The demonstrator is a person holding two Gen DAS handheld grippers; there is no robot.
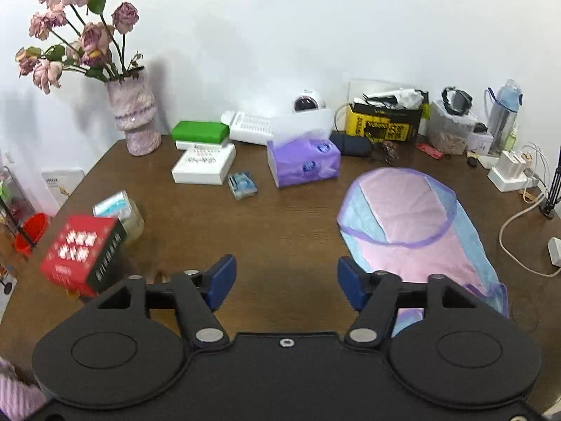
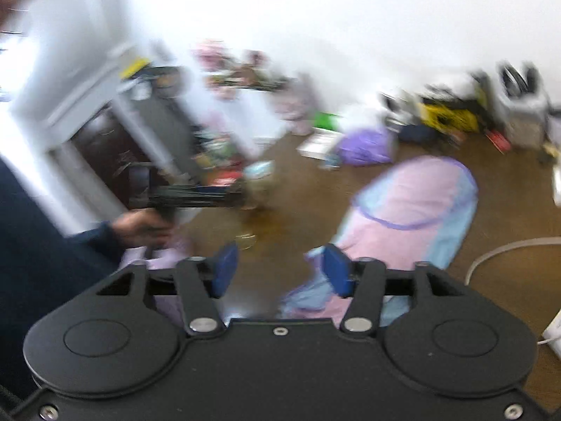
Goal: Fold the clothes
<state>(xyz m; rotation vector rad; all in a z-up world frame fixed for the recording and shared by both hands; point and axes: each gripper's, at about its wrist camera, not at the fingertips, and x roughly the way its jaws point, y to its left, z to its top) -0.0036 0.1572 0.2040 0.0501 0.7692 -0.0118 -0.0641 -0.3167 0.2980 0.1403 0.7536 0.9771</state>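
A: Where are we finding the garment (image 1: 417, 224)?

B: It is lying on the tabletop (image 1: 217, 231), a pink piece with light-blue side panels and purple trim, already narrowed into a long strip. Its long axis is running away from us, from the near edge toward the clutter at the back, tilting slightly left at the far end.

A: And how are we standing to it?

B: Our left gripper (image 1: 285, 282) is hovering released, jaws spread wide, nothing between them; the garment is lying to its right, with the right blue pad just beside the strip's left border. Our right gripper (image 2: 280, 273) is also released and empty. In its blurred view the garment (image 2: 417, 207) is sitting ahead and to the right, and its near end is bunching directly around the right pad.

A: So which one are we judging nearer?

B: The right, we are thinking; the near end is lying almost under it. Any end-over-end fold is turning on that near end, carried forward along the strip's length.

A: And the purple tissue pack (image 1: 303, 163)?

B: It is sitting well apart, behind and left.
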